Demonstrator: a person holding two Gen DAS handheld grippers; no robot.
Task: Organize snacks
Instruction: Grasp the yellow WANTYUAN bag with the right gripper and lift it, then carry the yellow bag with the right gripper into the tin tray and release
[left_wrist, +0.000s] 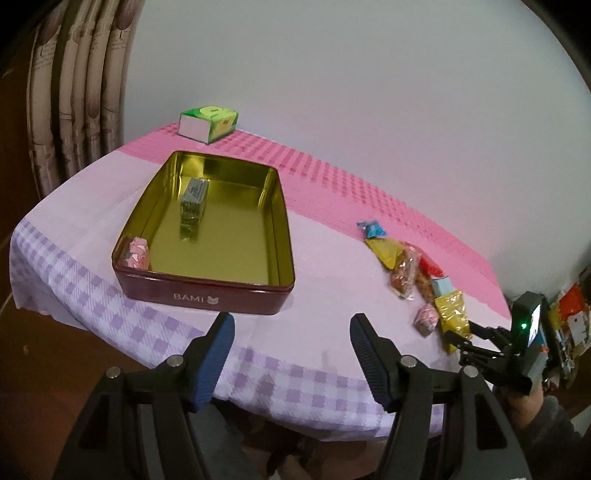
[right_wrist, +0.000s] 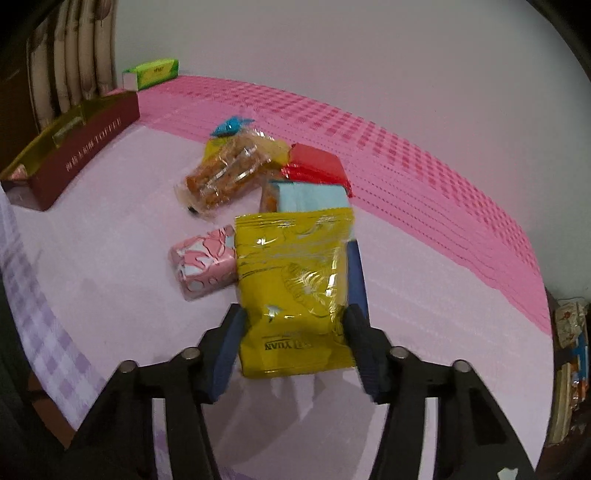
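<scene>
Right gripper (right_wrist: 293, 332): pinching yellow packet (right_wrist: 291, 291), right of red tin (right_wrist: 79, 147)
Feel: light, crinkly, slippery
Hold: lower edges
Left gripper (left_wrist: 291, 354): spread, empty

Left claw (left_wrist: 291, 354) agape, angled downward; right claw (right_wrist: 295, 332) clamped, tilted down, fingers (right_wrist: 227, 347) pinching.

Left gripper (left_wrist: 291, 354) low in front, blue-padded jaws apart with nothing between them, over the near edge of a lilac-and-pink checked tablecloth (left_wrist: 321, 295). Beyond it, open dark-red rectangular tin (left_wrist: 207, 299) with gold inside, holding a grey wrapped bar (left_wrist: 192, 201) and a pink patterned packet (left_wrist: 137, 253) in its near left corner. Far back, green tissue box (left_wrist: 208, 123). At right, a row of loose snack packets (left_wrist: 406, 269); right gripper (left_wrist: 460, 341) closed on a yellow foil pouch (left_wrist: 451, 314).
</scene>
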